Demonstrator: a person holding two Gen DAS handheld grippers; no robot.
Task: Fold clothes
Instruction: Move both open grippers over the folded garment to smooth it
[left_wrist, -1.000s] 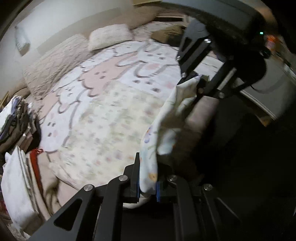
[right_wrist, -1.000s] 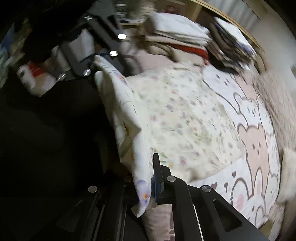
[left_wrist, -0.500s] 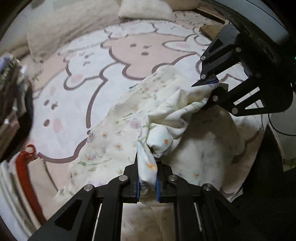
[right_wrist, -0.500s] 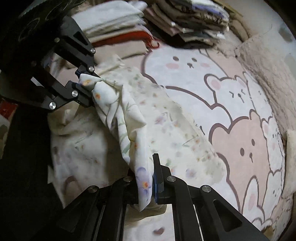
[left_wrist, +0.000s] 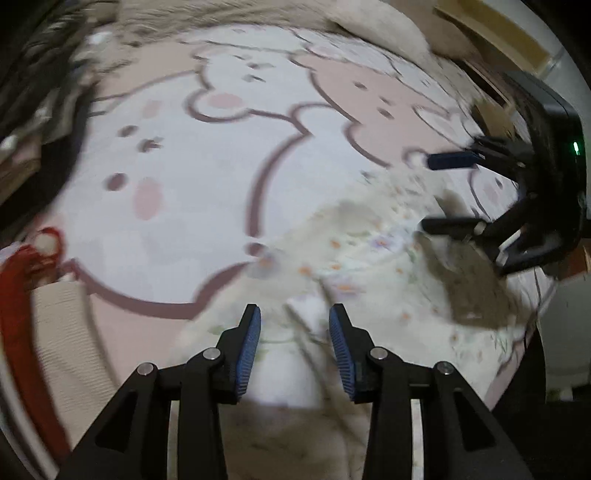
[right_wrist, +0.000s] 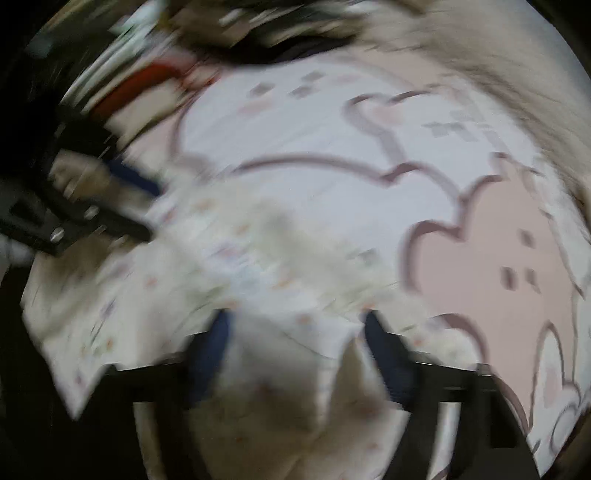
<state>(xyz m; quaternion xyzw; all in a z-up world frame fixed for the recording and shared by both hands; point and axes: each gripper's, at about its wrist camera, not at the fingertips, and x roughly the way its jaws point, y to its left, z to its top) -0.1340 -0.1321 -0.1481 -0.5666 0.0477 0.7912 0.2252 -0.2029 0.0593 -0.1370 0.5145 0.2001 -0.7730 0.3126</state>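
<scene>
A cream floral garment (left_wrist: 369, 280) lies folded over on the bed, near its front edge. My left gripper (left_wrist: 294, 314) is open just above the garment's near part, with cloth lying between its blue pads but not pinched. My right gripper (left_wrist: 436, 192) shows at the right of the left wrist view, open over the garment's far right edge. In the blurred right wrist view the garment (right_wrist: 258, 266) spreads below my open right gripper (right_wrist: 295, 332), and the left gripper (right_wrist: 147, 210) is at the left, open.
The garment rests on a bear-print blanket (left_wrist: 207, 177) in pink and white. Stacked folded clothes with a red item (left_wrist: 18, 295) lie at the left edge. A fuzzy pillow (left_wrist: 369, 22) lies at the far side. The bed's edge is at the lower right.
Both grippers have let go of the garment's corners and opened. The garment dropped flat onto the bed, folded over. Both views are blurred by motion.
</scene>
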